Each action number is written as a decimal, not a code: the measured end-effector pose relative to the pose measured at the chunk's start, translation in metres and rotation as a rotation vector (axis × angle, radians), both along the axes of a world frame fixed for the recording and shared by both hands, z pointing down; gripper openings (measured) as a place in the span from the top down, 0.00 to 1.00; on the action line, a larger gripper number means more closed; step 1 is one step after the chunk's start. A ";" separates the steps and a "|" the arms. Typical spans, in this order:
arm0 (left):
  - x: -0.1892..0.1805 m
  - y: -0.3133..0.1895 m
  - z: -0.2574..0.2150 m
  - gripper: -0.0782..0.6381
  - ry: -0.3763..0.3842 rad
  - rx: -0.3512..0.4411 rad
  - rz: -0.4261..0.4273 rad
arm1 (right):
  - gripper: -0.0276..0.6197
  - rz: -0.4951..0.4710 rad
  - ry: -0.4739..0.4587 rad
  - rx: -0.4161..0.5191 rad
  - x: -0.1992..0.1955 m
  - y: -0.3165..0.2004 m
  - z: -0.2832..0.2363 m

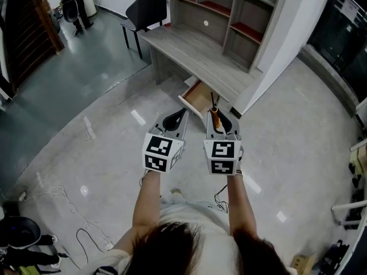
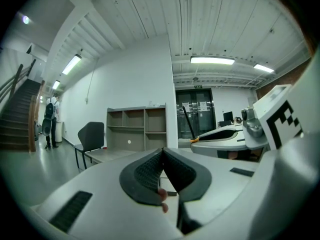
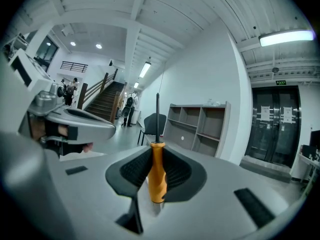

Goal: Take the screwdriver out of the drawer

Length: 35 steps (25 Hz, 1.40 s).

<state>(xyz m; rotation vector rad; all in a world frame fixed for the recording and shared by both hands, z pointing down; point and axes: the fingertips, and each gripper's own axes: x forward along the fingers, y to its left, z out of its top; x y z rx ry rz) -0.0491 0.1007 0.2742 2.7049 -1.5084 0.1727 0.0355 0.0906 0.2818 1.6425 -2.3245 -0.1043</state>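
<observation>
A screwdriver (image 3: 158, 171) with an orange handle and a dark shaft is clamped between the black pads of my right gripper (image 3: 156, 173), its shaft pointing up and forward. In the head view the same screwdriver (image 1: 214, 118) sticks out of the right gripper (image 1: 218, 125), held above the floor just short of the open wooden drawer (image 1: 198, 98) under the grey desk (image 1: 192, 53). My left gripper (image 1: 174, 120) hangs beside the right one, its jaws shut with nothing between them; its pads (image 2: 150, 173) meet in the left gripper view.
A shelf unit (image 1: 229, 13) stands on the desk against a white wall. A black chair (image 1: 143, 11) sits at the desk's left end. Cables (image 1: 69, 211) lie on the glossy floor at lower left. People stand far off by a staircase (image 3: 107, 101).
</observation>
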 end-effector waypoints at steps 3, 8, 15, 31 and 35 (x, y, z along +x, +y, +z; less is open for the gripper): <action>0.006 0.004 -0.004 0.87 -0.001 0.006 -0.021 | 0.83 -0.021 -0.003 0.016 0.006 0.002 -0.006; 0.015 0.016 -0.008 0.87 -0.007 0.009 -0.061 | 0.83 -0.060 -0.011 0.031 0.016 0.012 -0.012; 0.025 0.034 -0.011 0.87 -0.038 0.023 -0.119 | 0.83 -0.108 -0.027 0.053 0.029 0.033 -0.019; 0.067 0.065 -0.019 0.87 -0.087 0.046 -0.154 | 0.83 -0.144 -0.050 0.095 0.070 0.063 -0.031; 0.076 0.069 -0.019 0.87 -0.092 0.047 -0.157 | 0.83 -0.146 -0.054 0.096 0.079 0.067 -0.030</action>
